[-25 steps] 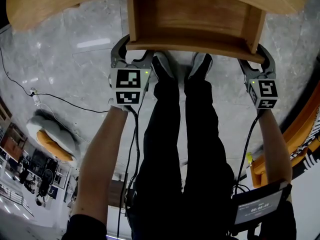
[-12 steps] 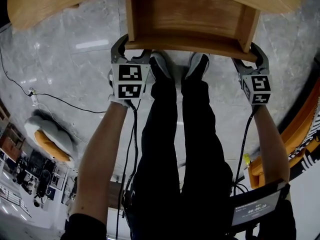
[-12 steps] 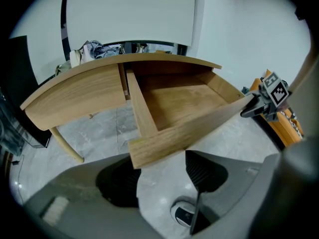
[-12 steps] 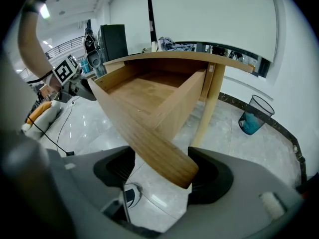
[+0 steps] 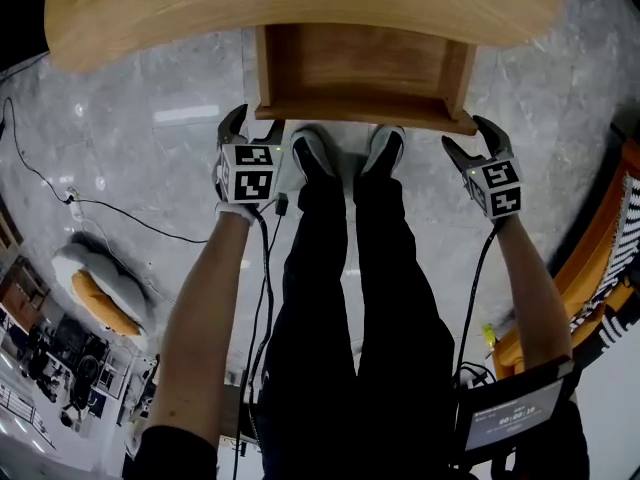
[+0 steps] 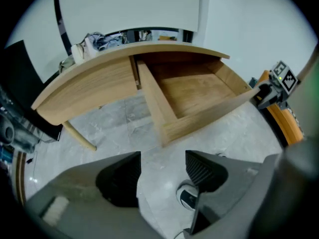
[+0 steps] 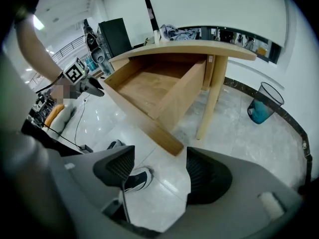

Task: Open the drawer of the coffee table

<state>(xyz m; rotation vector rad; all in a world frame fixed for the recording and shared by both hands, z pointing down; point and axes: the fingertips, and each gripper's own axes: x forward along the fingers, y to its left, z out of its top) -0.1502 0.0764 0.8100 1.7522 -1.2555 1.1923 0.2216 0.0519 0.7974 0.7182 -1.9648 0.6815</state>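
Drawer [image 5: 355, 68]: stands pulled out below the tabletop [image 5: 300, 8] front edge. Left hand-held gripper [image 5: 255, 128], right hand-held gripper [image 5: 468, 140]: jaws wide, holding nothing, just off the drawer's front corners. Step: opening looks done; next, back both clear.

- The head view is evenly bright; a pale streak of glare lies on the glossy floor [image 5: 185, 114] at upper left.
- Its wide lens bows the coffee table [image 5: 300, 3] along the upper edge.
- Both gripper views sit in round frames with black corners.
- Their bottom foreground is soft; the drawer [image 6: 194, 91] is sharp, shadowed at its back.
- A ceiling light [image 7: 36, 22] glares at upper left of the right gripper view.
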